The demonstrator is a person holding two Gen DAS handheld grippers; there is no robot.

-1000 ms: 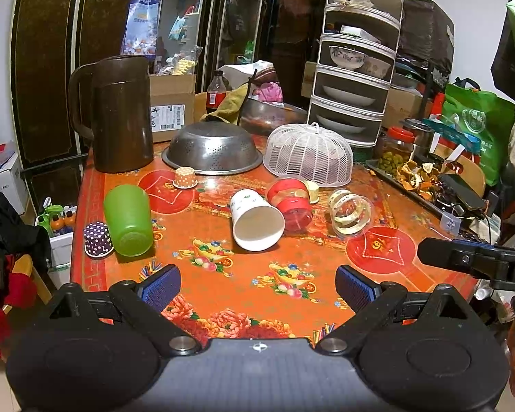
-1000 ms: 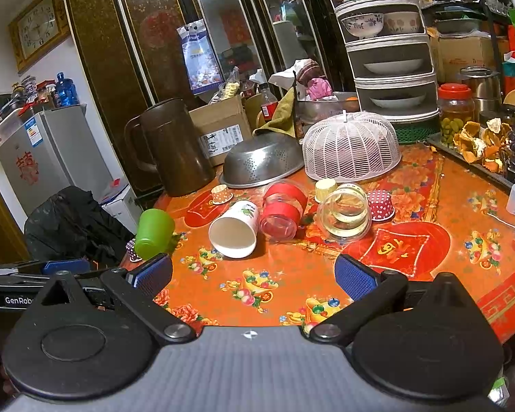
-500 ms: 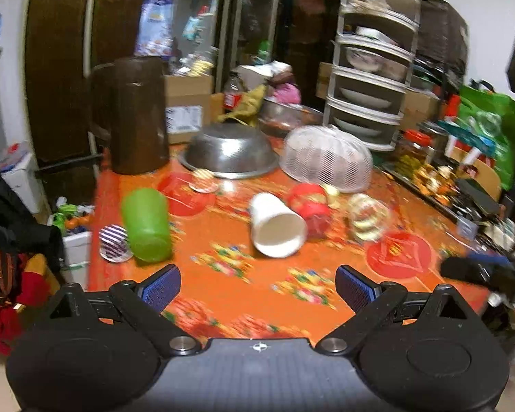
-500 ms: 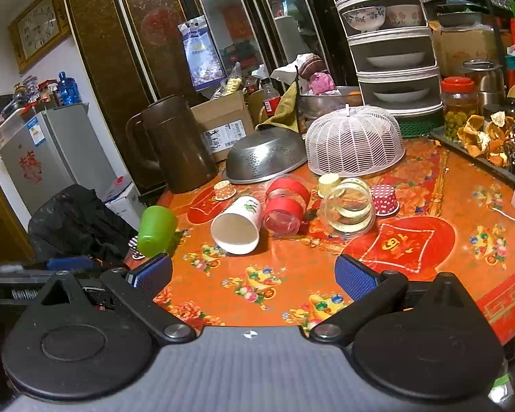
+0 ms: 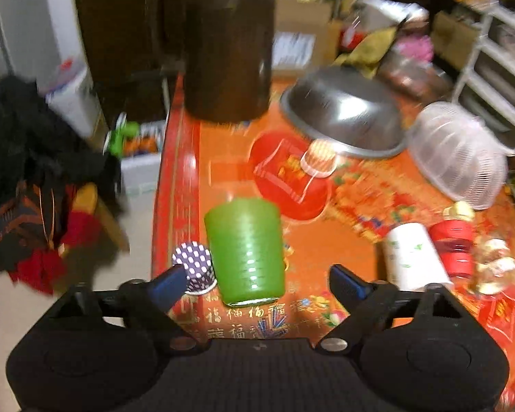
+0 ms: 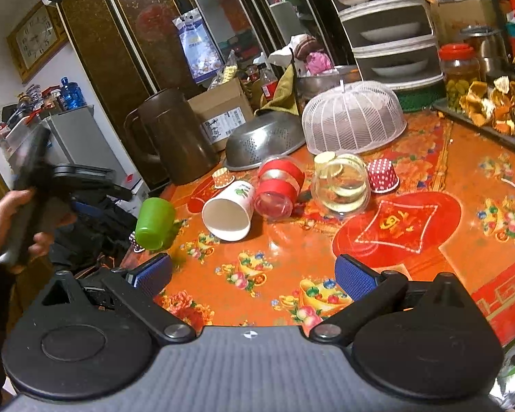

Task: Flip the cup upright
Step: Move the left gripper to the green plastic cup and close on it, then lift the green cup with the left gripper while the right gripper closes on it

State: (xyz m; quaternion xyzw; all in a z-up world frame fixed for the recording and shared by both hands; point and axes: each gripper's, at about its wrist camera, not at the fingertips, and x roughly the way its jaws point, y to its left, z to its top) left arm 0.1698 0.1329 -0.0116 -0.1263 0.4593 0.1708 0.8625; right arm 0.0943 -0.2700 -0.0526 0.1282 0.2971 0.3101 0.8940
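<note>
Apparently light, stiff and smooth plastic, the green cup (image 5: 245, 250) lay on its side near the tabletop (image 5: 326, 250) edge, just beside a dotted cup (image 5: 193, 265); the left gripper (image 5: 257, 283), jaws apart, should clamp its side walls.

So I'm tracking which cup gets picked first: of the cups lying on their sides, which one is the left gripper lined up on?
The green cup, between the open left gripper fingers; the white paper cup lies off right.
</note>
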